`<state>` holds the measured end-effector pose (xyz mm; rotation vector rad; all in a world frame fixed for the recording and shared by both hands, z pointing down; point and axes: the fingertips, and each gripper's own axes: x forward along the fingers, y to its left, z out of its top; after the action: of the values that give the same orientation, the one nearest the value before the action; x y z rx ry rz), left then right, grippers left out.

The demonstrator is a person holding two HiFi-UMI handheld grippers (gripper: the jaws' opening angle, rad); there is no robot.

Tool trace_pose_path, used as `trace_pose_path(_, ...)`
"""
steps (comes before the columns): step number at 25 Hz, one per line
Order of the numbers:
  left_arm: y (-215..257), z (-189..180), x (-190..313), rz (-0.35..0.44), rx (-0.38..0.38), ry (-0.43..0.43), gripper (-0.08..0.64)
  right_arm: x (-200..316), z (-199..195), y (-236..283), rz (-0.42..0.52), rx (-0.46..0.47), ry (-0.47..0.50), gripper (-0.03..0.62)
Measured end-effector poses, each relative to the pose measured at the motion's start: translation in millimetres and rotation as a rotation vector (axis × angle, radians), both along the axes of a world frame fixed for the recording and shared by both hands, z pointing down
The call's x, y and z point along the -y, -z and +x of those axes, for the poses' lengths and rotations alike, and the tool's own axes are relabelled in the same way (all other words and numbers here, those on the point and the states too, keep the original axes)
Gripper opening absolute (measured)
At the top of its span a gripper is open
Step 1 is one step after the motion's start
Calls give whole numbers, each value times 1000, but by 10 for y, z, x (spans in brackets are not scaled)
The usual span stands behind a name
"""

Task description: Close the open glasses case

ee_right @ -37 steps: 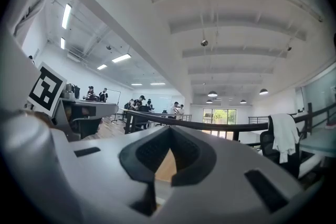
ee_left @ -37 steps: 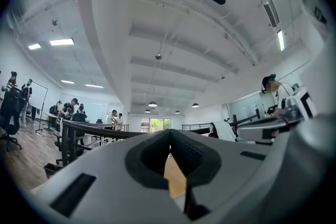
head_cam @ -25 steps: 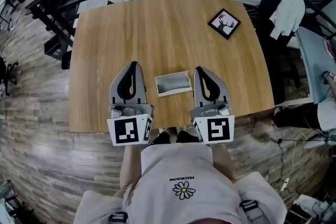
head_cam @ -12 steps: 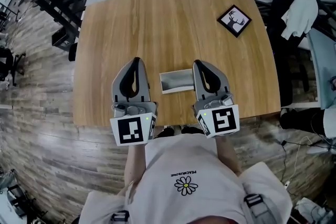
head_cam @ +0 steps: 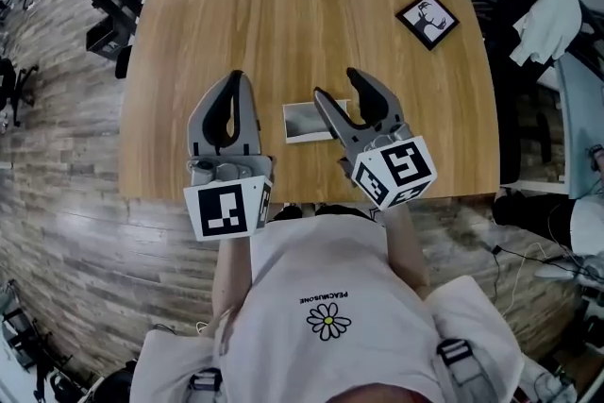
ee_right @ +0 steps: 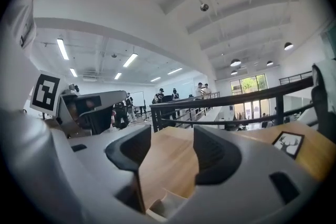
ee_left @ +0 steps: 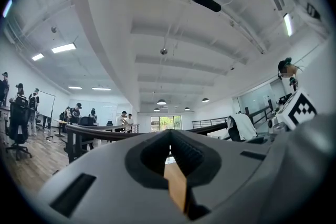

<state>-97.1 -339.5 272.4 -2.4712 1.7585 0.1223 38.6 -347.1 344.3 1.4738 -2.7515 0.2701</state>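
head view: an open glasses case [head_cam: 304,122] is seen lying on the desk [head_cam: 311,14] near its front edge, between the 2 grippers. the left gripper [head_cam: 237,78] is held just left of the case, apart from it, jaws closed & empty. the right gripper [head_cam: 335,83] is held at the case's right end, rolled to one side, its jaws spread wide, having just been opening. its inner jaw is seen over the case's right edge; contact can't be told. a framed deer picture [head_cam: 427,20] is seen near the desk's far right corner, well apart.

left gripper view: the jaws are shown pressed together, w/ only a sliver of desk seen thru the gap.

right gripper view: the jaws are shown apart. bare desk & a corner of the case are seen low in the gap, not pressed by the pads.
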Motion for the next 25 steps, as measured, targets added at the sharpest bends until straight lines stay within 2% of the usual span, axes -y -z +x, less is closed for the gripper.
trace_pose_path(4, -29, -102, -10, -2, 6, 18, 15, 111, -131, -321, -90, 32, 58, 242)
trace_pose_path(8, -74, -117, -37, -13, 2, 37, 15, 143, -102, -657, -184, 41, 65, 242)
trace_pose_path(14, -94, -169, -43, -16, 8, 56, 15, 210, -79, -1234, -289, -13, 60, 241)
trace_pose_path(25, -117, -202, -33, -22, 16, 77, 15, 145, -45, -2011, -427, -175, 82, 241)
